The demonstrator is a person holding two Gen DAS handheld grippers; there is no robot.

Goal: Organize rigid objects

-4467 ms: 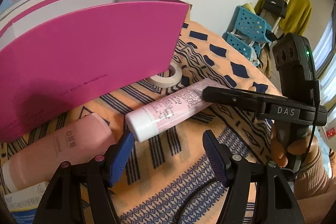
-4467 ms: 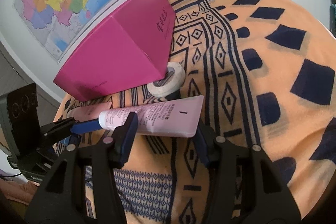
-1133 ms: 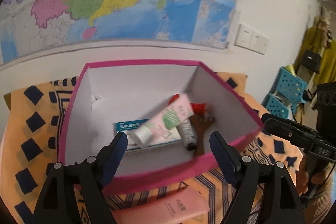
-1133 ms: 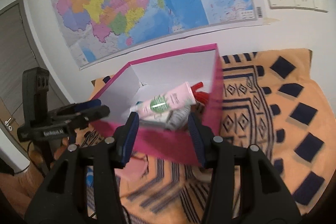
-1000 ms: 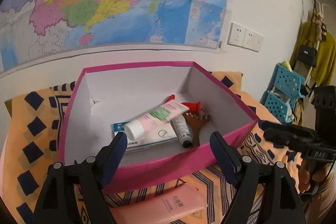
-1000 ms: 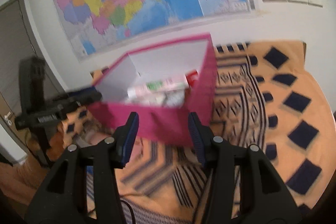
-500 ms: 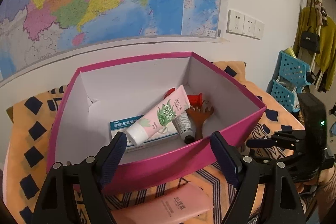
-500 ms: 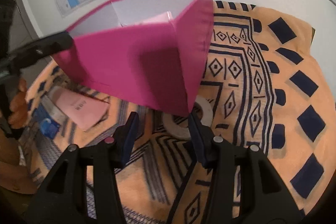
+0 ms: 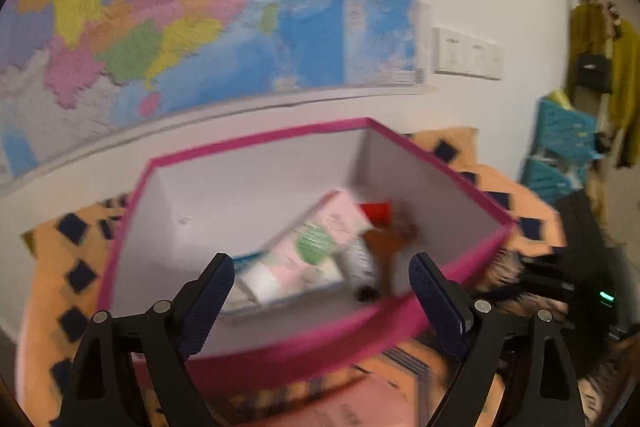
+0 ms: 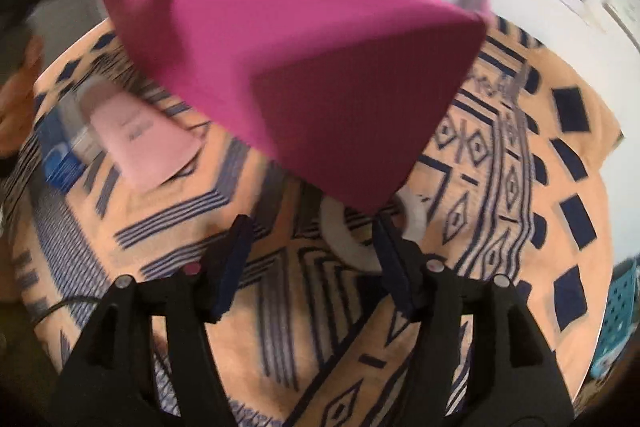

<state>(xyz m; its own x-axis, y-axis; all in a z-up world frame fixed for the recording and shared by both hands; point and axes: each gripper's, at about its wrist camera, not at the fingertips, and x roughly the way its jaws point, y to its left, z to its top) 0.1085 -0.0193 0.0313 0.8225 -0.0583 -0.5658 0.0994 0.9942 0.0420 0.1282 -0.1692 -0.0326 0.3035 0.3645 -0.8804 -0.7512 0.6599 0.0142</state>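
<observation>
Left hand-held gripper (image 9: 318, 291) jaws wide apart, right hand-held gripper (image 10: 310, 247) apparently open too, both empty

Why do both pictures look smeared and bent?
Left wrist view: motion blur smears the tubes in the box; the wide lens curves the map's lower edge. Right wrist view: box, tape roll and cloth are streaked, while the right hand-held gripper stays sharp, since it moves with the camera.

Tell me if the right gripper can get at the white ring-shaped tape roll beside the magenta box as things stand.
Probably yes. The right gripper is open and empty, and the white ring-shaped tape roll lies just ahead of its fingertips on the patterned orange cloth. The magenta cardboard box corner overhangs the roll's far edge, leaving the near side exposed.
</observation>
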